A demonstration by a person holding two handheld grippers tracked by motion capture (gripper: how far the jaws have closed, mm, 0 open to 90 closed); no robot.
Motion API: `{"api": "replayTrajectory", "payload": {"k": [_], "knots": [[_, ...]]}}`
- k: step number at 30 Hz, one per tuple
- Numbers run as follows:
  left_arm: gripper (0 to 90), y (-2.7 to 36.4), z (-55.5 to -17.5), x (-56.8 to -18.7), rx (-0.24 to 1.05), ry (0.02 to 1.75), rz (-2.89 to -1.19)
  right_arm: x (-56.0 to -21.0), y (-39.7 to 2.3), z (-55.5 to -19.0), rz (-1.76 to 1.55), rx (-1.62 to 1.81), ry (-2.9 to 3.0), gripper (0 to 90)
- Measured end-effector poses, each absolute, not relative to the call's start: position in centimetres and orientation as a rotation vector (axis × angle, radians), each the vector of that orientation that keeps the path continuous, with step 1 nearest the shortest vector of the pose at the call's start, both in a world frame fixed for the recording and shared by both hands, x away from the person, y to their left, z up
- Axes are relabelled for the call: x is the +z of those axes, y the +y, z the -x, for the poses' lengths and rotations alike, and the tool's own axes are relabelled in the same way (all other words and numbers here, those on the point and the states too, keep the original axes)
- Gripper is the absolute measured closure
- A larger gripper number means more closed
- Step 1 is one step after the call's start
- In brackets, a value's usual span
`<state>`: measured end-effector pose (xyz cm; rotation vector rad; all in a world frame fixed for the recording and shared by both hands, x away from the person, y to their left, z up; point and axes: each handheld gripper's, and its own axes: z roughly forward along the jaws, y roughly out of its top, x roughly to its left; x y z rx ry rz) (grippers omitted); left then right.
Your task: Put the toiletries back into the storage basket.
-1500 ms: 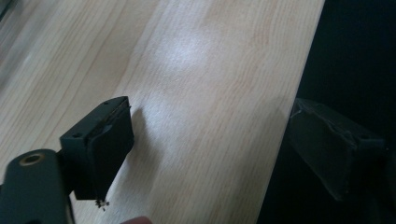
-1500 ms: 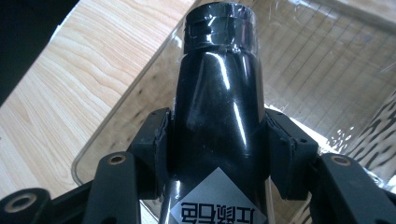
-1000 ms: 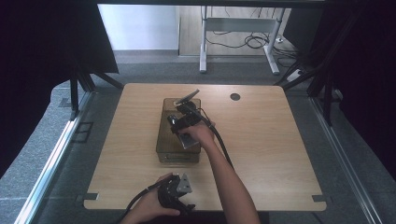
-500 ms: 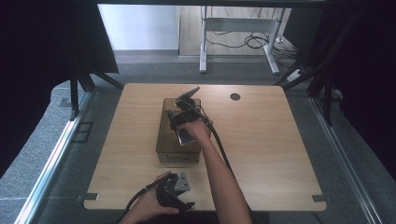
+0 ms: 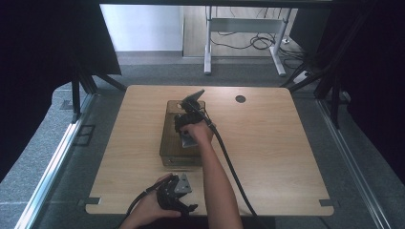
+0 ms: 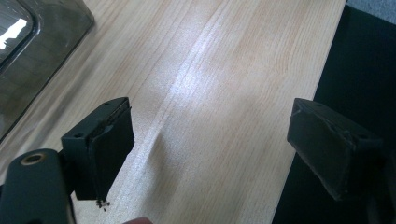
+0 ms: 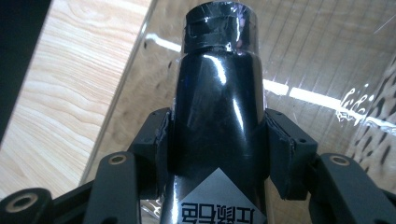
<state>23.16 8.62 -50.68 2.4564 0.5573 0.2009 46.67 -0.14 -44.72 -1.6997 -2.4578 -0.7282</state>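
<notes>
resting low at the near edge of the tabletop, left claw with jaws spread wide and nothing between them, only bare wood grain under the pads in the left gripper view. probably parked there to stay out of the way and to be ready if the box needs steadying. just past its left jaw, a corner of the clear box, near but not touching.

further right, at the middle of the tabletop, the same clear box, long side running away from the person, a good open target from above. over it, right claw, reached forward on a stretched forearm. clamped on a black bottle at its wide body, one pad on each side, jaws rather wide only because the bottle is thick. gripped below the shoulder, likely so the narrow capped neck stays free and points ahead along the jaws. bottle held above the box, over the transparent plastic; cannot tell if its far end already touches the plastic. held centered and between the walls, seemingly for lowering it inside without knocking the rim.
</notes>
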Motion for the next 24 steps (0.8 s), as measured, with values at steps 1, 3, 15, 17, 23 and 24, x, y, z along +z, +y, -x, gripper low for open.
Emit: {"api": "replayTrajectory", "payload": {"k": [1,3,15,17,23,24], "knots": [[14.8,8.62,-23.16,-50.70,0.203,0.561,-2.456,-44.82,-0.03,-46.68,1.702,-0.725,-2.456,46.9],[14.8,8.62,-23.12,-50.71,0.200,0.564,-2.455,-45.05,0.23,-46.72,1.704,-0.721,-2.450,46.8],[15.0,8.89,-23.16,-50.43,0.211,0.585,-2.426,-45.41,0.52,-46.94,1.790,-0.686,-2.419,46.8],[14.9,8.89,-23.16,-50.44,0.210,0.584,-2.425,-45.40,0.63,-46.90,1.790,-0.691,-2.412,46.9],[14.9,8.84,-23.17,-50.47,0.206,0.582,-2.424,-45.73,0.86,-46.89,1.802,-0.670,-2.405,46.9],[14.9,8.85,-23.17,-50.47,0.205,0.583,-2.423,-45.79,0.94,-46.88,1.805,-0.669,-2.404,46.9]]}}
